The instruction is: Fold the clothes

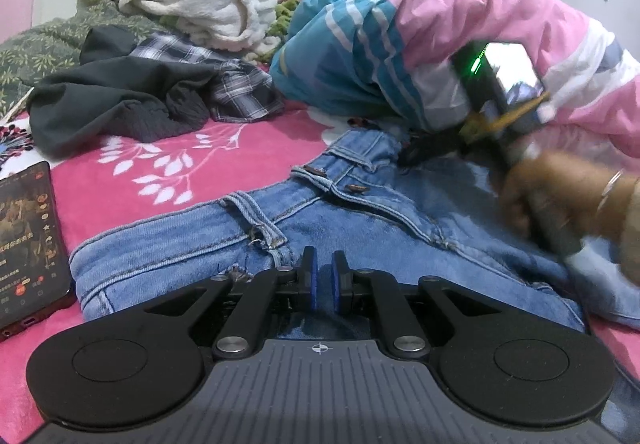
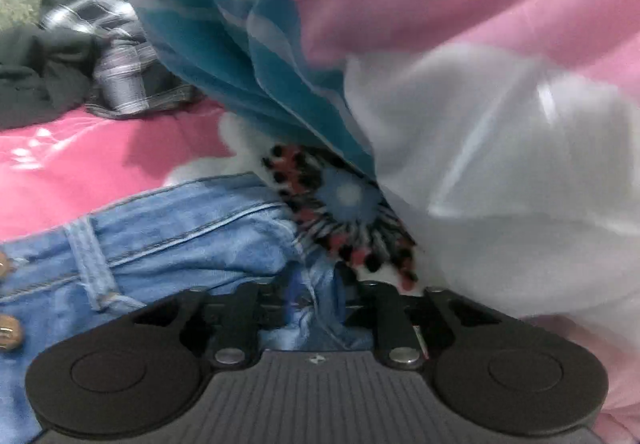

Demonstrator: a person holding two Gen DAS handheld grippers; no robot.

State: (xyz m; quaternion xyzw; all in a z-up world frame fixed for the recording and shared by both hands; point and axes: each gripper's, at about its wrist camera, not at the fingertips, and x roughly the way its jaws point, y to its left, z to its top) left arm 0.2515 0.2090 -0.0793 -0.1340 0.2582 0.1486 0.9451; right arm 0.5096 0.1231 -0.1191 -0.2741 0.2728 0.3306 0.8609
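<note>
Jeans lie flat on the bed, and we see the left gripper over them with its jaws closed on nothing. At the waistband, the right gripper has denim between its jaws, but we cannot tell if they press it.

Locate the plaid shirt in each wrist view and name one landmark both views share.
Left wrist view: the plaid shirt lies left of centre in the upper half, crumpled on the pink bedspread, partly under a dark garment.
Right wrist view: the plaid shirt sits at the upper left, blurred.
Shared landmark: the blue jeans lie in front of it in both, with the teal striped jacket to its right.
</note>
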